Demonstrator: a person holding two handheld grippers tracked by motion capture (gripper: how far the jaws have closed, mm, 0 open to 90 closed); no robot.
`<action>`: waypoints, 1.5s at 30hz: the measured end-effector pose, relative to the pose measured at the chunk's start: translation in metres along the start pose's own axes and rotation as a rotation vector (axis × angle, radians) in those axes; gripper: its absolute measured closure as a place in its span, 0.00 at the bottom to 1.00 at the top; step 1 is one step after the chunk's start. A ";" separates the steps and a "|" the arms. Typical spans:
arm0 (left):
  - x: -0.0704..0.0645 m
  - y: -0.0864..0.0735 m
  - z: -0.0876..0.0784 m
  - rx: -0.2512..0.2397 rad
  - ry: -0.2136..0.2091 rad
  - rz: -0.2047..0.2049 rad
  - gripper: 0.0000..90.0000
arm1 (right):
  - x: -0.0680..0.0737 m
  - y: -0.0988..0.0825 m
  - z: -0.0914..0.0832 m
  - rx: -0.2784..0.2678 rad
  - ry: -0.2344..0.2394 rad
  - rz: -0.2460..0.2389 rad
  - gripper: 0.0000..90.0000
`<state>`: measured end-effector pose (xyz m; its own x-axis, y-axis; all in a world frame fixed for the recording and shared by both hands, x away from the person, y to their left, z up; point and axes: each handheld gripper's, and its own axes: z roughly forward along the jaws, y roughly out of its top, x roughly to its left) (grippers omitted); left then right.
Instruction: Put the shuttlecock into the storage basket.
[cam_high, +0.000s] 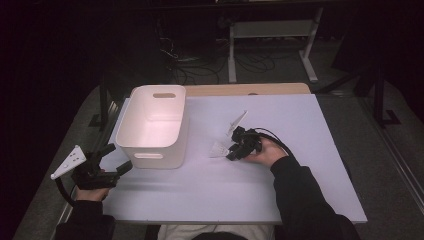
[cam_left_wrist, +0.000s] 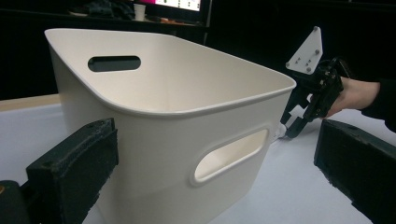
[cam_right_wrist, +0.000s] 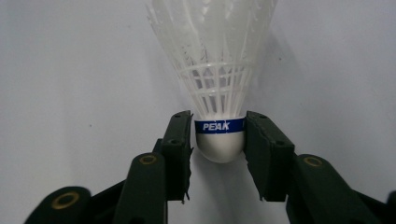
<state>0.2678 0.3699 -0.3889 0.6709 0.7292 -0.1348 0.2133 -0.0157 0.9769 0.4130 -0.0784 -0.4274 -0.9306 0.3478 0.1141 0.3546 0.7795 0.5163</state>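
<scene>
Two things sit on the pale, matte table (cam_high: 300, 190) in front of me: a white plastic bin (cam_high: 152, 125) over at the left and a shuttlecock (cam_right_wrist: 217, 79) near the middle, just right of the bin and apart from it. The bin is smooth-walled with rounded corners, a rolled rim and a slotted handle cut into each short end, and it lies between my two hands. My left gripper (cam_high: 116, 161) hovers at the bin's near left corner with its jaws spread wide on either side of that corner, gripping nothing. My right gripper (cam_right_wrist: 218, 140) lies low over the table, its black jaws meeting the shuttlecock's rounded white base, one pad on each side of the blue band printed PEAK; the pads look to be touching the band, so I have it pinched at the base. The shuttlecock lies on the table surface with its skirt pointing away from my right gripper. That skirt is translucent white plastic, a lattice of fine ribs near the base flaring out into feathered vanes
</scene>
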 end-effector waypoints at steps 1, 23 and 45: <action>0.000 0.000 0.000 0.000 0.000 0.000 0.00 | 0.000 0.000 -0.001 0.000 -0.002 0.003 0.70; 0.000 0.000 0.000 -0.001 0.002 -0.001 0.00 | 0.003 0.003 -0.025 -0.039 -0.028 -0.006 0.71; 0.000 0.000 0.000 -0.005 0.003 -0.005 0.00 | 0.008 0.017 -0.040 -0.071 -0.022 -0.027 0.71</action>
<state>0.2676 0.3699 -0.3888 0.6679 0.7310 -0.1394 0.2131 -0.0084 0.9770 0.4085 -0.0833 -0.3832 -0.9372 0.3394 0.0808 0.3215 0.7501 0.5779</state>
